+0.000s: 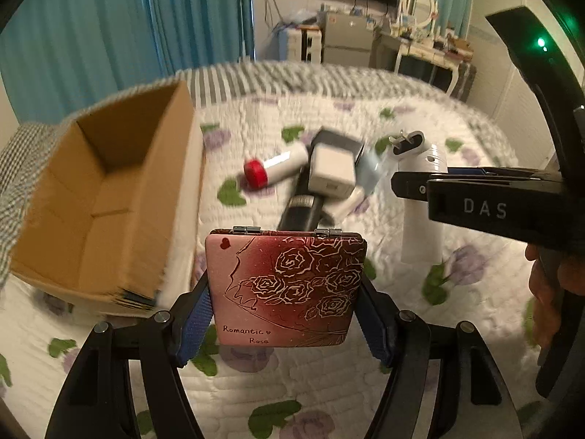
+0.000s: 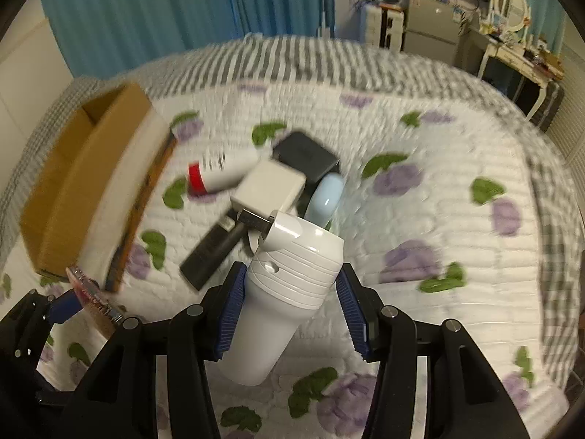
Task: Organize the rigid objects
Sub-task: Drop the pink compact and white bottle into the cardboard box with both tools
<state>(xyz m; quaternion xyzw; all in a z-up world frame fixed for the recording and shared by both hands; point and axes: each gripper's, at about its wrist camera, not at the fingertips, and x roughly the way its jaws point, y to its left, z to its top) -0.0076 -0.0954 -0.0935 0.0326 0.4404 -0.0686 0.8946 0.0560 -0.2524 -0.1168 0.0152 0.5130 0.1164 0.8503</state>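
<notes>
Your left gripper (image 1: 285, 289) clamps the rose compact (image 1: 285, 289), your right gripper (image 2: 289, 307) the white tumbler (image 2: 285, 292) — the cardboard box (image 1: 109, 190) lies upper left, nearer your left hand.

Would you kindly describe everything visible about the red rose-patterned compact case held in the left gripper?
The flat, rounded-square compact case looks like glossy metal, pink fading to dark red, with outlined roses, a small heart and the words "Romantic Rose". Two silvery hinges sit on its far edge; it is closed. It is lifted above the floral quilt, face toward the camera, clamped at both side edges by the left gripper, whose blue pads press on it.
</notes>
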